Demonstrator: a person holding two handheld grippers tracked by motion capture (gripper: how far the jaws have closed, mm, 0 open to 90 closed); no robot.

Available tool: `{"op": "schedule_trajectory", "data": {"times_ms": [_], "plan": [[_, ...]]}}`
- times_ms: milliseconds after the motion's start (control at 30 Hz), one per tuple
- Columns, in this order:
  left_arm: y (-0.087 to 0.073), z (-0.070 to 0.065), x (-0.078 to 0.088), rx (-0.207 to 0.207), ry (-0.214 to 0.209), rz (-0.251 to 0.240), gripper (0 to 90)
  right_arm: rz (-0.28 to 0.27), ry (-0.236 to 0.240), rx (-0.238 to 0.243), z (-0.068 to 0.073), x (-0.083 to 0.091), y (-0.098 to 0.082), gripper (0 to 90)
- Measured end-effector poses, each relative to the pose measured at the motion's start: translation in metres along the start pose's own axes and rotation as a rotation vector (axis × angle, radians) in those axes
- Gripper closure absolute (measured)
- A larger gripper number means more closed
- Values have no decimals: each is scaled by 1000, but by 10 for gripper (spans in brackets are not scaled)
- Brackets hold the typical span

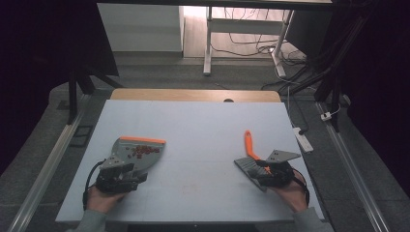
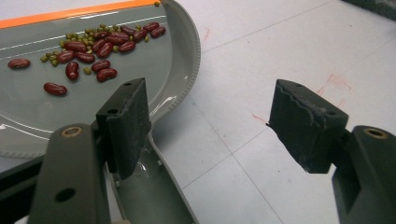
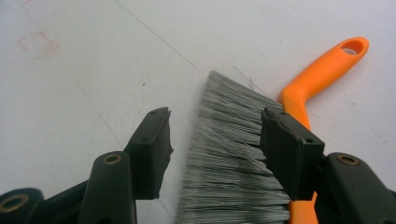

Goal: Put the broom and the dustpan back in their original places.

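A grey dustpan [image 1: 140, 151] with an orange front lip lies on the left of the white table, holding red kidney beans [image 2: 95, 46] and small green beans. My left gripper [image 1: 121, 175] sits at its handle end. In the left gripper view the left gripper [image 2: 210, 100] is open, and the pan's handle [image 2: 149, 196] runs under the left jaw. On the right lies a brush with an orange handle [image 1: 248, 144] and grey bristles [image 3: 233, 177]. My right gripper [image 1: 270, 170] [image 3: 217, 119] stands open over the bristles, with its pads not pressing on them.
The white table top [image 1: 203, 125] has a faint red square mark [image 3: 37, 44] near its middle. A wooden table edge [image 1: 193, 94] lies behind it. A white power strip [image 1: 303, 138] and cables are on the floor at the right.
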State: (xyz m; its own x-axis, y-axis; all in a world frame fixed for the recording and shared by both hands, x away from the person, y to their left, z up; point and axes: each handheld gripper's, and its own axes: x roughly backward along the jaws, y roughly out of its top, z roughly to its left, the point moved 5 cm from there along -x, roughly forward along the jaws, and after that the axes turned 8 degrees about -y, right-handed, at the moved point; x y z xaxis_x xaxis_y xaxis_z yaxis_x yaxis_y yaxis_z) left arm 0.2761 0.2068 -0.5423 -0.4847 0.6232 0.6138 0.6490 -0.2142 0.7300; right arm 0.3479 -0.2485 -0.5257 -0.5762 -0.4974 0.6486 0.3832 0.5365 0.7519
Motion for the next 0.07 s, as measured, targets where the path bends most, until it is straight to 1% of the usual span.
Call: {"op": "schedule_trajectory", "data": {"times_ms": [67], "plan": [[0,1,0,8,7,-4,293,-2,-1,1,0,0,0,434]]}}
